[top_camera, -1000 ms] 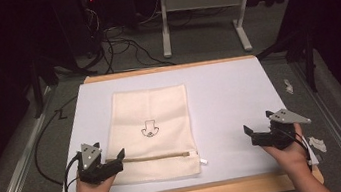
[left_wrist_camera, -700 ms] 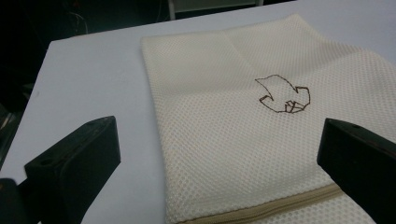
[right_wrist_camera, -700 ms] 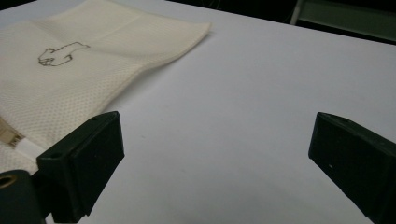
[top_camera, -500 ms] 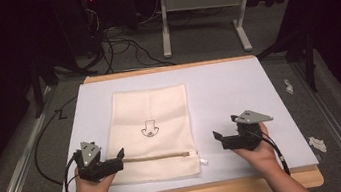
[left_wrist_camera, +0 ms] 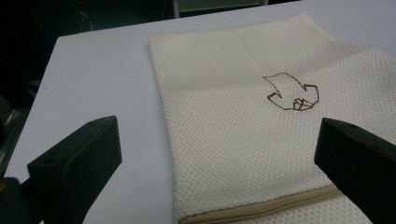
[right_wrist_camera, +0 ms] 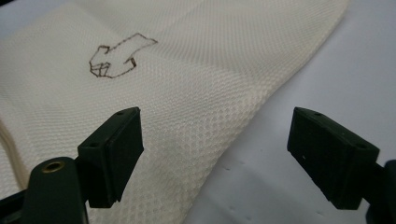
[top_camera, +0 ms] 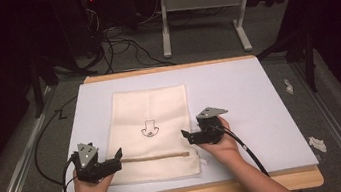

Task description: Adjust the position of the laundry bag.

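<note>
The cream mesh pouch (top_camera: 152, 131) lies flat on the white table (top_camera: 259, 93), its long side running away from the person, with a small brown outline drawing (top_camera: 149, 129) near its middle and its zipper (top_camera: 154, 157) across the near end, shut along its whole length as far as the high view shows. Nothing has been gripped yet: the left gripper (top_camera: 117, 159) sits at the zipper's left end with its jaws wide apart and only bare table and mesh between them. The right gripper (top_camera: 184, 135) hovers over the pouch's right edge above the zipper's pull end; its jaws have just been closing a little but stand open, holding nothing. Judging by this, both grips and the opening of the zipper remain.
</note>
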Available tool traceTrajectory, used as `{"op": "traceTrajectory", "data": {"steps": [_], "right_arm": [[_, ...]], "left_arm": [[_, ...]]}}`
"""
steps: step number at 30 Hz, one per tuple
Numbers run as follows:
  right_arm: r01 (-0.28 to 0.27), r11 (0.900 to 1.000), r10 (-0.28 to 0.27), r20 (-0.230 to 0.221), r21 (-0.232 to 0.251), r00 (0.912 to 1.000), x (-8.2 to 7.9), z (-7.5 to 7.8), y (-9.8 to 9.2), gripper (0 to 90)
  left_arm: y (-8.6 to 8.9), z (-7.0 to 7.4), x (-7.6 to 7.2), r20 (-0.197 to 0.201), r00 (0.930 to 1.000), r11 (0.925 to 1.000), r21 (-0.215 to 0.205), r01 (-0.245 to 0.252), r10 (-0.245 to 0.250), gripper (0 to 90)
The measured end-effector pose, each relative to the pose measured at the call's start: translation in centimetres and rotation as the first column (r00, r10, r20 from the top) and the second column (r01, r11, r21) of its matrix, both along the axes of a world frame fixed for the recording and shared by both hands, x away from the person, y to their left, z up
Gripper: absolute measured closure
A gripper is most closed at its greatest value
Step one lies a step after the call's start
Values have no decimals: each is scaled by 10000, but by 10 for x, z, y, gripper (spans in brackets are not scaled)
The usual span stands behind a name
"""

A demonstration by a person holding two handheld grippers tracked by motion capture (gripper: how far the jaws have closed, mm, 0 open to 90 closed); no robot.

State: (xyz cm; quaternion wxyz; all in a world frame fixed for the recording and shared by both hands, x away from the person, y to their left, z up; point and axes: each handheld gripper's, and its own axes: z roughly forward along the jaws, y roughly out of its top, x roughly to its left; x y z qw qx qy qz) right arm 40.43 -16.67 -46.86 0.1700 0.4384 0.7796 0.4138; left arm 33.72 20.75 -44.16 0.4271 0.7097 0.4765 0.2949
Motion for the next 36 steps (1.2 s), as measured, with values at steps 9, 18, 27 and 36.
{"op": "traceTrajectory", "data": {"steps": [9, 18, 27, 36], "right_arm": [[-218, 9974, 166, -744, -690, 9971, 3, -13, 7, 406], [-747, 9861, 679, -506, -1482, 9964, -4, -9, 13, 883], [-738, 9873, 656, -619, -1406, 9959, -3, -5, 0, 885], [257, 9853, -347, -509, -1688, 9981, -8, -2, -57, 883]], "left_arm": [[1, -2, 2, -62, 10000, 10000, -29, -9, 9, 14], [1, 1, 2, -65, 10000, 10000, -28, 3, -4, 22], [4, 0, 2, -76, 9999, 9998, -158, 101, -102, 51], [0, -2, 3, -255, 9985, 9986, -211, 475, -481, 62]]}}
